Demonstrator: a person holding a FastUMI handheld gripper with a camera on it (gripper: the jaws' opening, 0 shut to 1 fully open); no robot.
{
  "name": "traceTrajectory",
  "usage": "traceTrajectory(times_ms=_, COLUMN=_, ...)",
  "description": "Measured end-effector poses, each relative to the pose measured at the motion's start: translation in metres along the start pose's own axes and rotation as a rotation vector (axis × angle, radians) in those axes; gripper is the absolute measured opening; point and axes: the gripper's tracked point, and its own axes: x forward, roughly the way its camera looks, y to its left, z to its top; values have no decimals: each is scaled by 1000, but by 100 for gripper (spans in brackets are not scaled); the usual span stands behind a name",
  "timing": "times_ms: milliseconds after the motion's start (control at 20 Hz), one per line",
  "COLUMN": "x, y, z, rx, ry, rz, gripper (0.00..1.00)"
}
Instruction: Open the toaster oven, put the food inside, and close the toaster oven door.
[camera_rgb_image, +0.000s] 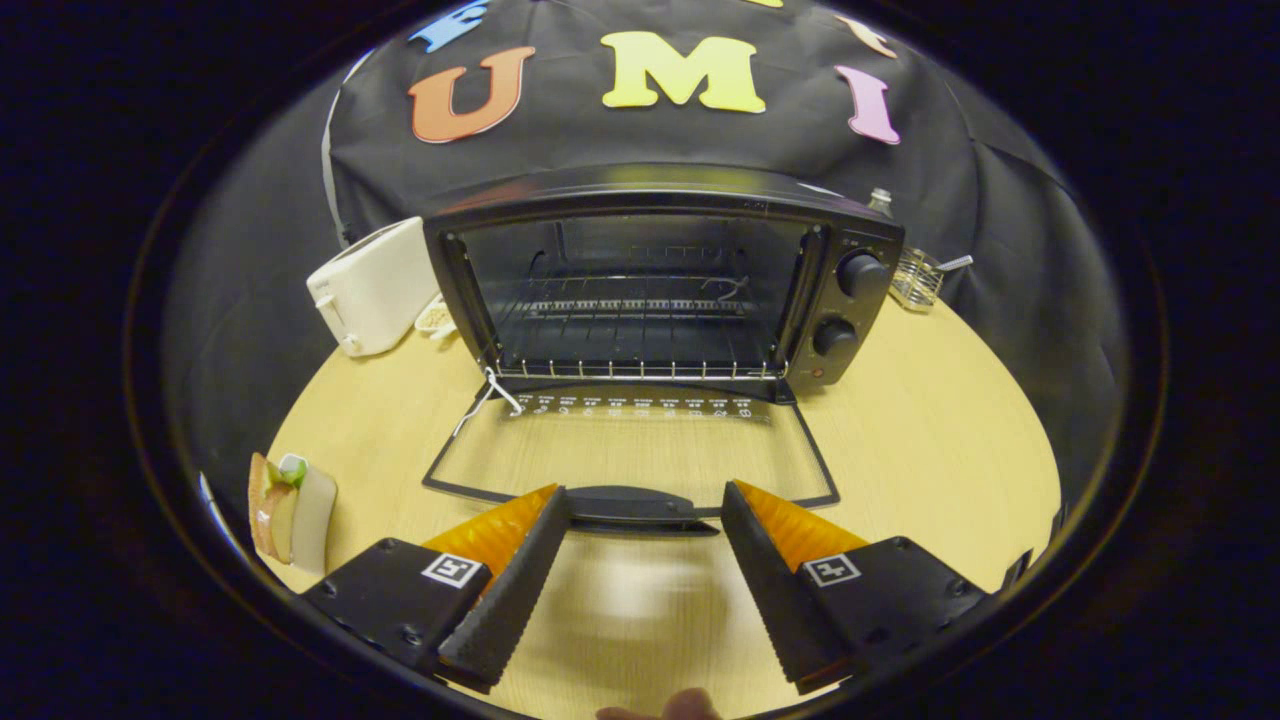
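1. The gripper (645, 500) is spread wide, its two fingers (520, 560) well apart and holding nothing; bare tabletop (930, 440) shows between them.
2. The fingertips sit just short of the door handle (640, 507) of the toaster oven (660, 285), one tip near each end of the handle. Whether either tip touches the handle cannot be told.
3. The gripper points level and straight at the oven's open mouth, low over the tabletop. A small part of the person's hand (665, 708) shows behind the fingers; its pose is hidden.
4. The toaster oven stands beyond the fingers, in the middle of the tabletop against the booth's black cloth wall. Its glass door (630, 450) is fully down, lying flat toward the gripper, and the tabletop shows through the glass.
5. Inside the oven there is one wire rack (630, 345), with nothing on it. A white string (490, 395) hangs at the door's left hinge corner.
6. Two knobs (860, 275) sit one above the other on the oven's right panel.
7. The food, one sandwich (285, 505) standing on edge, is on the tabletop to the left of the left finger, well apart from the oven and outside it.
8. One white toaster (370, 285) stands just left of the oven, with a small dish (435, 318) between the two.
9. One wire basket (918, 278) sits to the right behind the oven, and a bottle top (880, 200) shows above the oven's right rear corner.
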Motion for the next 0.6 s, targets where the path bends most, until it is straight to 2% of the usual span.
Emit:
traceTrajectory(times_ms=150, x=-7, y=2, z=2, rx=-11, ry=13, rz=9, gripper=100)
traceTrajectory(times_ms=600, x=-91, y=101, z=32, rx=-144, ry=12, rz=330, gripper=100)
